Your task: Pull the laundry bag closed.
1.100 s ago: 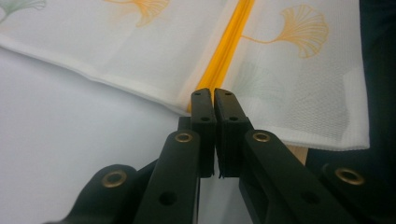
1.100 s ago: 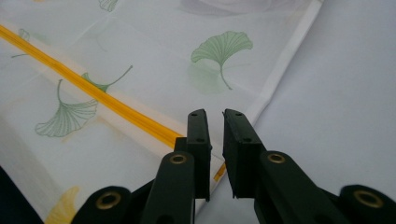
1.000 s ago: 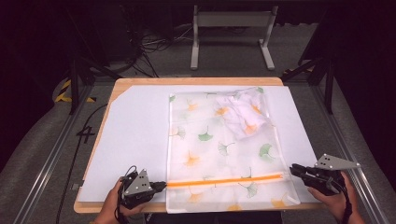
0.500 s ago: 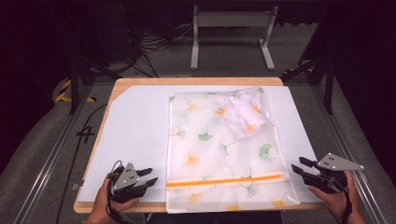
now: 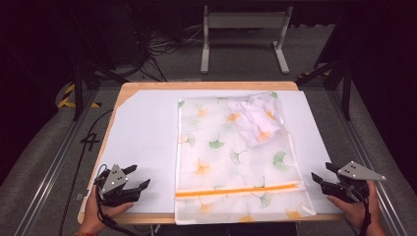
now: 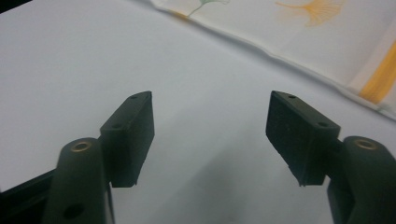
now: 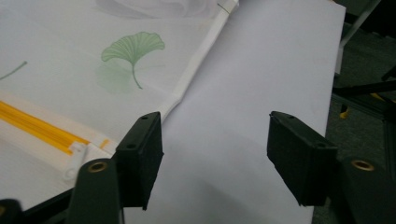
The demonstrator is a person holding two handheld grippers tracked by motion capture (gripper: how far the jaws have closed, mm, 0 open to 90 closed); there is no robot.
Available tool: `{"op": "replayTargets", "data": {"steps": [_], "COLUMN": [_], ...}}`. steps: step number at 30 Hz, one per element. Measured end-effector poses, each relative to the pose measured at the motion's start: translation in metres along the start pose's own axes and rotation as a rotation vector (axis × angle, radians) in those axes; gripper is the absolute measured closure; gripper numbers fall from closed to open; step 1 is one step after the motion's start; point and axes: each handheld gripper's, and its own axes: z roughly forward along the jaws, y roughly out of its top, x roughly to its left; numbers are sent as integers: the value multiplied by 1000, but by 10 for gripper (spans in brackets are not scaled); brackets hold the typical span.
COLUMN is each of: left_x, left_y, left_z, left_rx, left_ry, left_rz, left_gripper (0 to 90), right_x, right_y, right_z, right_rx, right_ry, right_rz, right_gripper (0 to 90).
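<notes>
The left gripper [image 5: 132,181] has just been opening its jaws and stands wide and empty, the bag [image 5: 236,157] just to its right. The right gripper [image 5: 325,178], likewise just opened and empty, sits beside the bag's zip [image 5: 238,190], letting the bag lie flat.

The right gripper [image 7: 212,156] hovered low over a white sheet [image 7: 261,93], its two black jaws standing well apart with bare white surface between them — they had just been opening, and nothing lay in the gap. Just beyond the left jaw ran the folded edge of a translucent bag [image 7: 70,88] printed with leaves; a green ginkgo leaf [image 7: 132,49] showed ahead and to the left. Nearer that jaw, an orange zipper strip [image 7: 37,123] ended in a small white slider [image 7: 77,154], close beside the jaw but not touching it. Past the right jaw the sheet ended — dark floor [image 7: 369,60] lay beyond.
</notes>
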Motion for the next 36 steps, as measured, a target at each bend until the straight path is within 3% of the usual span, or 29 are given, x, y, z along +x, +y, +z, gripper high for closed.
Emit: {"op": "replayTargets", "data": {"steps": [2,5,8,11,17,23,24,36], "left_x": [5,11,13,16,15,13,12,10], "left_y": [-3,-5,-6,-6,-7,-5,-6,-6], "left_z": [-2,-3,-4,-5,-3,-4,-3,-3], "left_rx": [-9,-6,-9,-33,-22,-54,-45,-24], "left_ry": [8,20,47,43,42,22,18,27], "left_rz": [-28,-60,-56,-83,-79,-83,-95,-71], "left_gripper": [277,193,137,101,84,84,85,88], "right_x": [-1,-5,-8,-11,-8,-3,-2,2], "right_y": [-2,-5,-8,-10,-11,-10,-10,-8], "right_z": [1,2,2,1,1,2,2,4], "right_rx": [7,6,-1,-10,-10,-1,-3,4], "right_ry": [-27,-44,-65,-69,-80,-96,-99,-98], "right_rz": [-17,3,23,44,24,-2,-3,-21], "right_gripper": [330,270,221,182,164,166,166,161]}}
